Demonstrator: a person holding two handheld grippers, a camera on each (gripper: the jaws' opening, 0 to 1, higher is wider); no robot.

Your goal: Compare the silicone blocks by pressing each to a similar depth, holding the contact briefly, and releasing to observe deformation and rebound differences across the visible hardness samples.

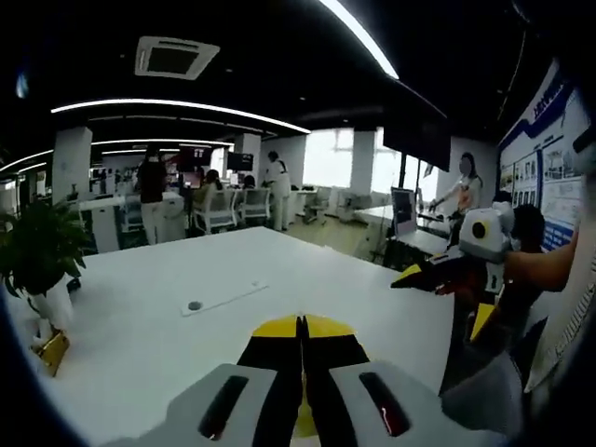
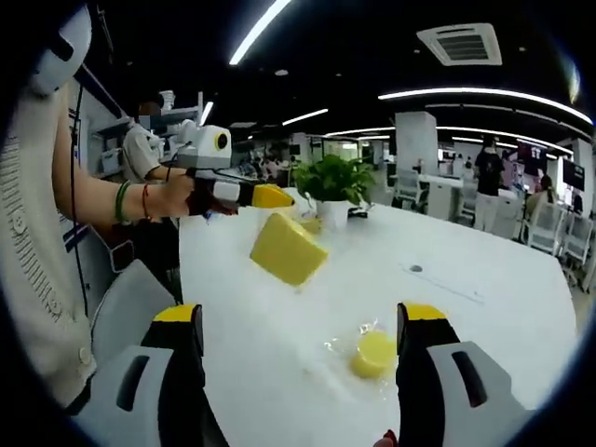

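A yellow silicone block [image 2: 289,247] shows tilted over the white table [image 2: 503,326], just below and right of the left gripper's tip; I cannot tell whether it rests on the table. A small yellow cylinder sample [image 2: 374,354] sits on a clear film between my right gripper's jaws. My right gripper [image 2: 300,317] is open wide and holds nothing; it also shows in the left gripper view [image 1: 444,298]. My left gripper [image 1: 300,326] is shut with its yellow tips together and nothing between them, and it also shows held by a hand over the table's left side [image 2: 275,196].
A potted plant [image 2: 333,182] [image 1: 42,247] stands at one table end, with a gold object [image 1: 51,352] beside it. A cable-port strip [image 1: 223,298] lies in the tabletop. Chairs [image 2: 130,307], desks and several people fill the office beyond.
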